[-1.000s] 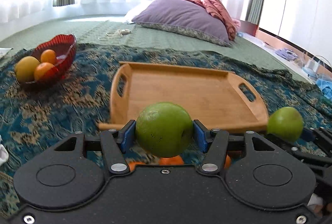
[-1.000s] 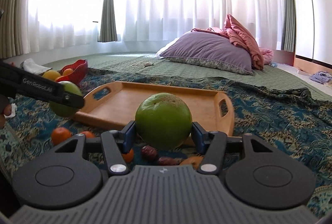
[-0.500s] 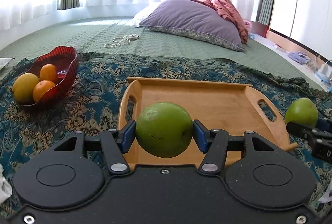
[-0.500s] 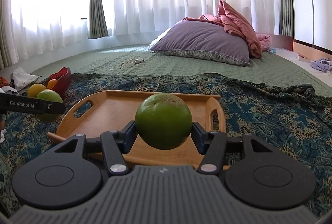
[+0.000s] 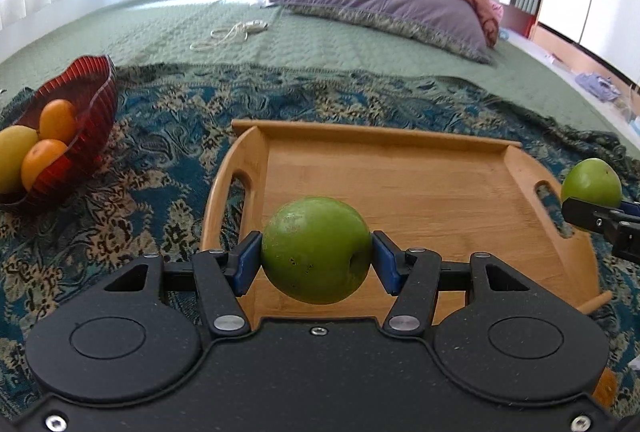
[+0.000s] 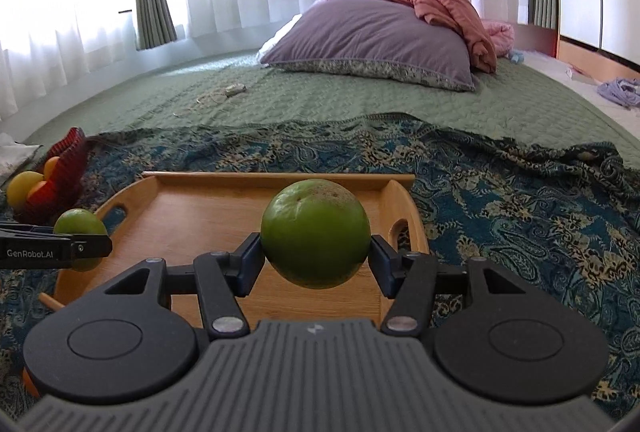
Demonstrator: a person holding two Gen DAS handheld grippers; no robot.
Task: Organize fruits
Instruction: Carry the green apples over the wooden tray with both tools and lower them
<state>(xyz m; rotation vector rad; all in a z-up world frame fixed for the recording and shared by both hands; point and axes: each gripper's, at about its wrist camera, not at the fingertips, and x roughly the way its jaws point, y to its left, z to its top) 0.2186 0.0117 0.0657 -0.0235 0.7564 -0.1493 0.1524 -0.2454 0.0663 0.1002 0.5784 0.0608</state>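
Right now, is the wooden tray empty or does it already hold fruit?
Empty as far as visible: the wooden tray shows bare boards. Both green fruits are gripped above it; the near edge is hidden.

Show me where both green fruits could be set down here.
The wooden tray floor is bare between its two handle cutouts. The patterned cloth between the tray and the red bowl is also open. The bowl itself is crowded with orange and yellow fruit.
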